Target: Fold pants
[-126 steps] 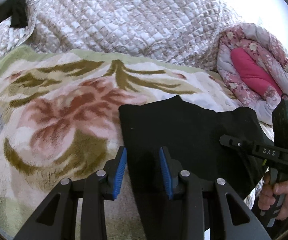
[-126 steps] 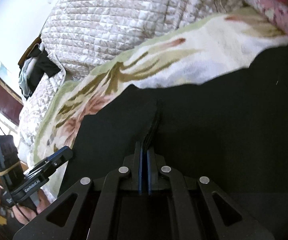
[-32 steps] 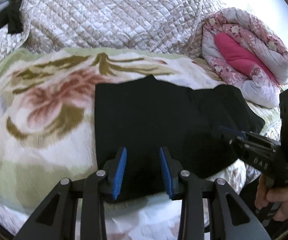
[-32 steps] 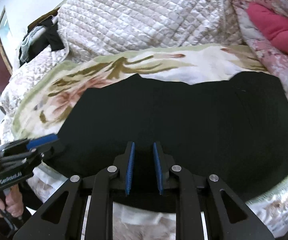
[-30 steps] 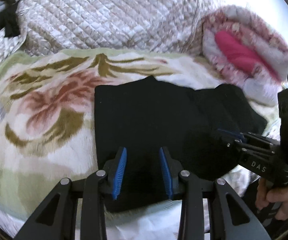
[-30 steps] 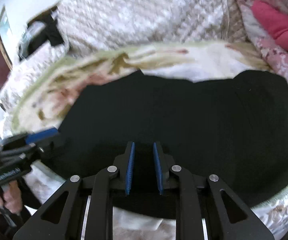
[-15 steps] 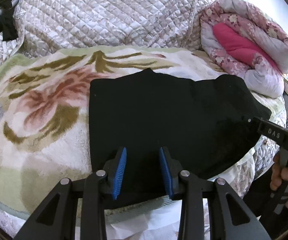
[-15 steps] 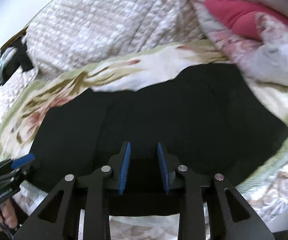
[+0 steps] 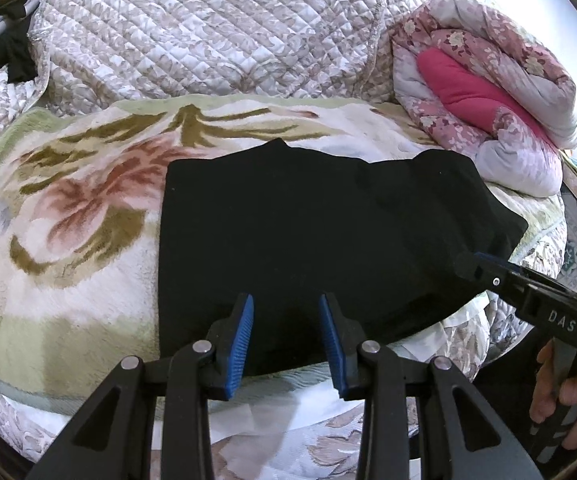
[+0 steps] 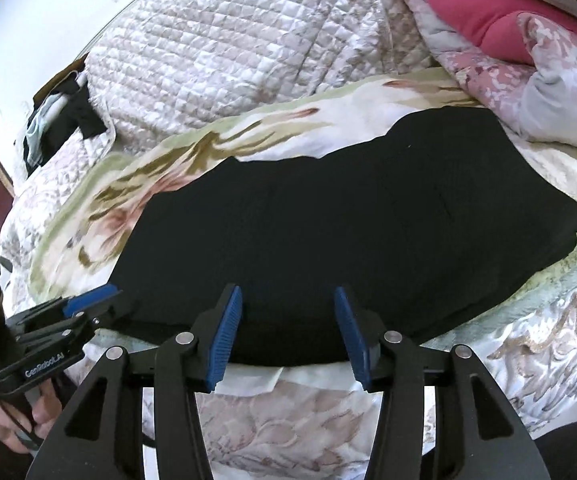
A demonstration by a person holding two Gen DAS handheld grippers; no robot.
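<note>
At the far left lies the floral blanket (image 9: 68,216), cream with pink and olive flowers, spread over the bed in front of a heaped quilted coverlet (image 9: 208,36). On the blanket rest the black pants (image 9: 308,224), folded into a broad, flat, roughly rectangular bundle whose near edge runs close to the blanket's near border.

The left gripper (image 9: 286,338) hangs over the left part of that near edge. Its jaws stand partly open, the blue pads (image 9: 241,340) apart with only dark cloth seen behind the gap; nothing is pinched between them, and whether the tips brush the fabric cannot be told. In the right wrist view this same gripper (image 10: 100,300) shows at lower left, held in a hand (image 10: 8,428), its tips at the left end of the pants.

Further right, the right gripper (image 10: 290,336) is poised over the middle of the near edge. Its jaws have just been opening and now stand wide, wider than the left pair, with nothing gripped; the pants (image 10: 348,232) lie beyond and beneath the pads (image 10: 224,336). From the left wrist view its tip (image 9: 472,266) reaches the right end of the bundle.

At far right, a rolled pink floral duvet (image 9: 488,92) sits just beside the pants' far right corner.
</note>
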